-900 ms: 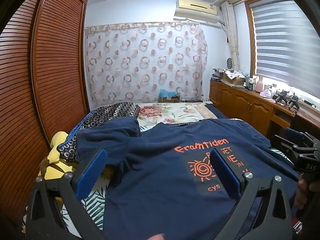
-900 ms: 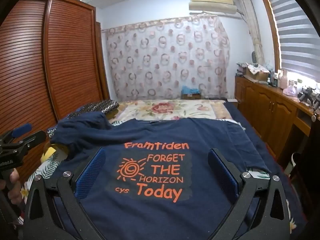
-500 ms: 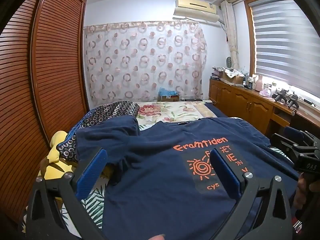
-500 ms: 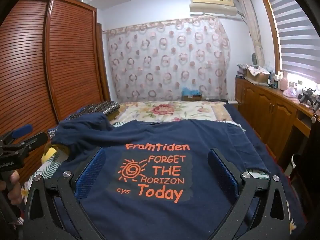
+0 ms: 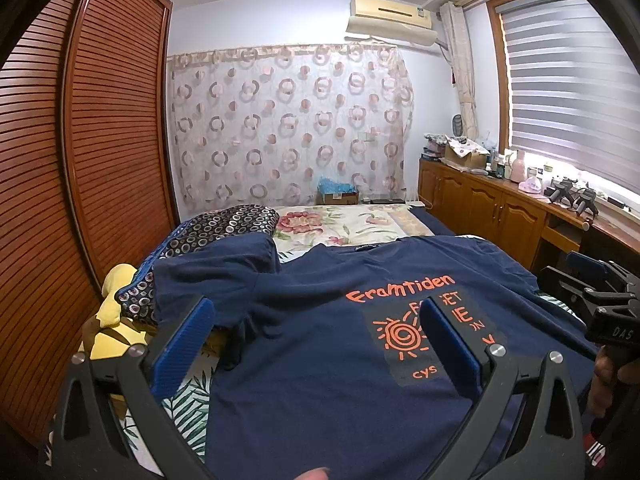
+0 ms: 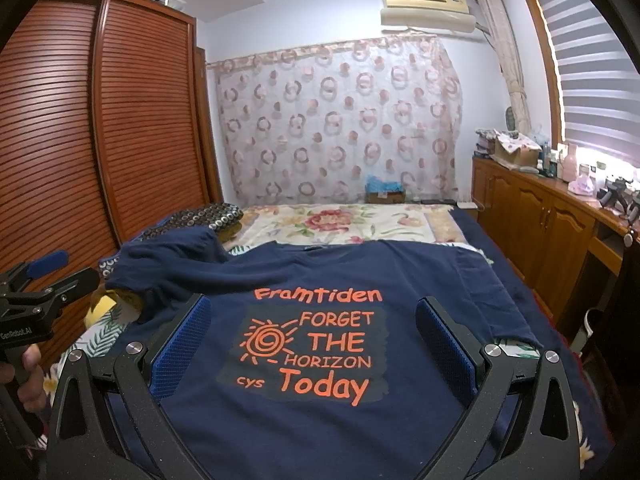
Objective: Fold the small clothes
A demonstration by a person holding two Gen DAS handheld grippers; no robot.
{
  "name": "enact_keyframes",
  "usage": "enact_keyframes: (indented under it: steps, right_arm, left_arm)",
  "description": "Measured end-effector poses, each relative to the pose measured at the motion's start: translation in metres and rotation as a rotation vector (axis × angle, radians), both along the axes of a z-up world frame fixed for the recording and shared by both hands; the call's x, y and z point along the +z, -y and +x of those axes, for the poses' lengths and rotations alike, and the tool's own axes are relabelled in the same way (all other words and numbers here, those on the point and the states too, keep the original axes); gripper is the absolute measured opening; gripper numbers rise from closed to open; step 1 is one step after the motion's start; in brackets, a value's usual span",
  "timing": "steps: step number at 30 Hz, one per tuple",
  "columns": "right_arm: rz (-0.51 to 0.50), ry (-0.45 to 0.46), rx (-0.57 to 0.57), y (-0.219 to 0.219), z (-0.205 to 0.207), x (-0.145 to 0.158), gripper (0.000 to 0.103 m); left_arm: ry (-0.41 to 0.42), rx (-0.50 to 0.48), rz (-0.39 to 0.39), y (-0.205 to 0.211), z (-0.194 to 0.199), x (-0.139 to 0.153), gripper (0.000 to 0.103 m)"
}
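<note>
Two grippers: left gripper (image 5: 316,344) and right gripper (image 6: 312,340) are hovering over the shirt, jaws spread fully, gripping nothing.
Bed (image 6: 360,220): is carrying everything, stretching ahead of both.
Navy T-shirt (image 6: 420,280): is lying print-up and flat directly under both, ready for folding.
Left sleeve (image 5: 216,268): is bunching ahead-left, over a patterned pillow (image 5: 216,232).
Room: right hem edge is lying free; wardrobe (image 5: 112,160) is crowding the left.

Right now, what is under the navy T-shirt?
The navy T-shirt lies on a leaf-print sheet; its left sleeve rests on a circle-patterned pillow. What lies under its middle is covered.
</note>
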State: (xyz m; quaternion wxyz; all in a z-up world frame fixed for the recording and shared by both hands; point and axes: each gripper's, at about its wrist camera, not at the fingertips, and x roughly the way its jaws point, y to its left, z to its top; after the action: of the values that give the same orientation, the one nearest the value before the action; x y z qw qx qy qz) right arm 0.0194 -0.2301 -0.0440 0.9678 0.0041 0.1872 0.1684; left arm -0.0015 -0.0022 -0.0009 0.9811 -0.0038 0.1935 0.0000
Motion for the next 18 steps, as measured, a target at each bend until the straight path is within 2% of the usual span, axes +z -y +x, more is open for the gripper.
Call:
enact_keyframes:
  steps: [18]
  right_arm:
    - [0.0,0.005,0.001,0.0001,0.0001,-0.0029,0.103]
  left_arm:
    - [0.003,0.0,0.003,0.0013,-0.0023,0.0027,0.103]
